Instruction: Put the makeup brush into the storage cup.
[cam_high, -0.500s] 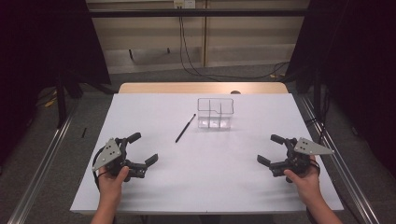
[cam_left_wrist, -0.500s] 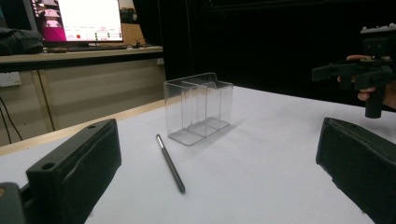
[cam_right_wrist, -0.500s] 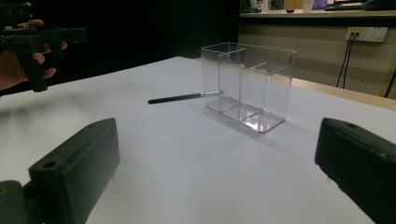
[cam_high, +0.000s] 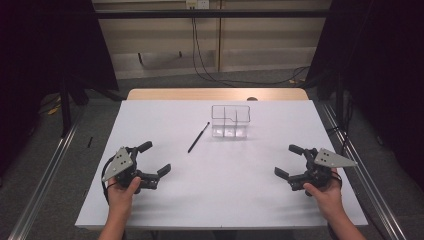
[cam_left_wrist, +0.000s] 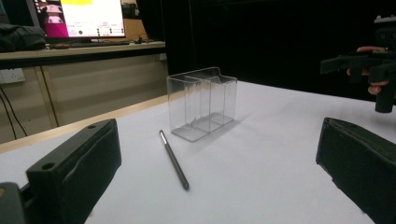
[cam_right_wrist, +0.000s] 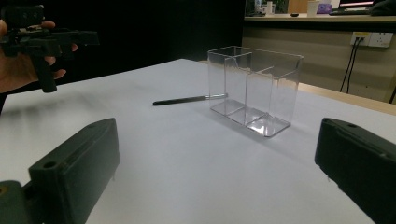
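While both the left gripper (cam_high: 159, 159) and right gripper (cam_high: 286, 162) rest wide open and empty near the table's (cam_high: 165, 210) front corners, the pen (cam_high: 198, 137) lies untouched just beside the clear organizer (cam_high: 230, 121), so pickup and placement remain.

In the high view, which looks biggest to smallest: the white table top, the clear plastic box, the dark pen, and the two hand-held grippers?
1. White table top.
2. Left gripper and right gripper: they look alike in size, so no ranking between them.
3. Clear plastic box, a little smaller, though it sits farther from the camera.
4. Dark pen, thinnest by far.
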